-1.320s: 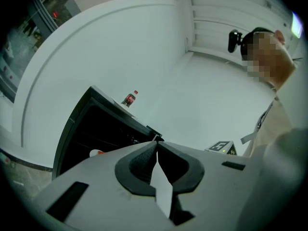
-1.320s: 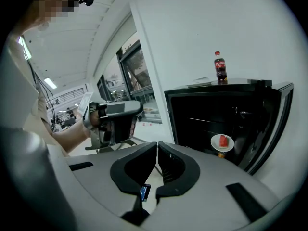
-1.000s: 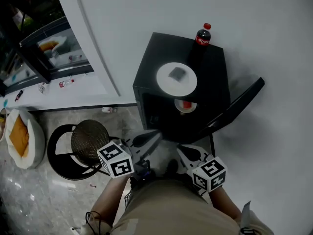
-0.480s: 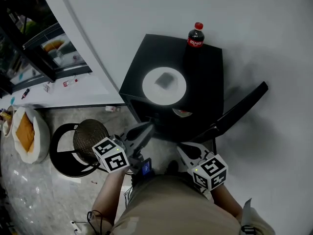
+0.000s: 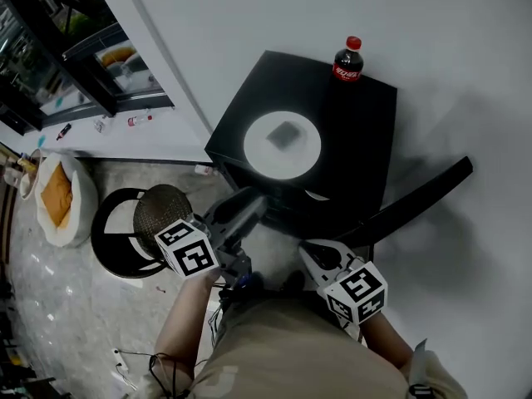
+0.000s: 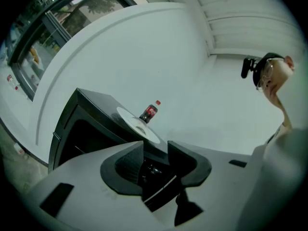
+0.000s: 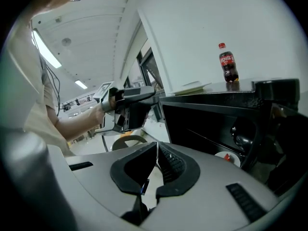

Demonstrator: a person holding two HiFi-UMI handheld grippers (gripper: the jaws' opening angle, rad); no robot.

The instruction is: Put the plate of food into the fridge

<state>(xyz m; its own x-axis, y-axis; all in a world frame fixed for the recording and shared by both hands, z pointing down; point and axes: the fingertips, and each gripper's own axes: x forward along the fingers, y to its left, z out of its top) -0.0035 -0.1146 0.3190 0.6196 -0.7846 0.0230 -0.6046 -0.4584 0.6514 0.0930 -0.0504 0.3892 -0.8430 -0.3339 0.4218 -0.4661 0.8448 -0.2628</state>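
**Fridge open, plate still on its roof**

Head view: The white plate (image 5: 283,145), with a grey piece of food (image 5: 284,135) on it, sits on top of the black fridge (image 5: 353,127), apart from the cola bottle (image 5: 347,60) at the far corner. The fridge door (image 5: 416,202) hangs wide to the right. The left gripper (image 5: 249,206) points at the fridge's near corner, below the plate. The right gripper (image 5: 314,254) is held close to the person's waist.

Left gripper view: Its jaws have just been opening and stand apart, with nothing between the pads. The plate (image 6: 137,124) shows beyond them, higher up. The step probably goes best if the gripper rises to rim height, bites the near edge squarely, and keeps the plate level so the food does not slide.

Right gripper view: The jaws are pressed together and empty. The fridge's dark interior (image 7: 216,124) lies open ahead. This gripper could likely steady the plate's other edge on the way down to a shelf.
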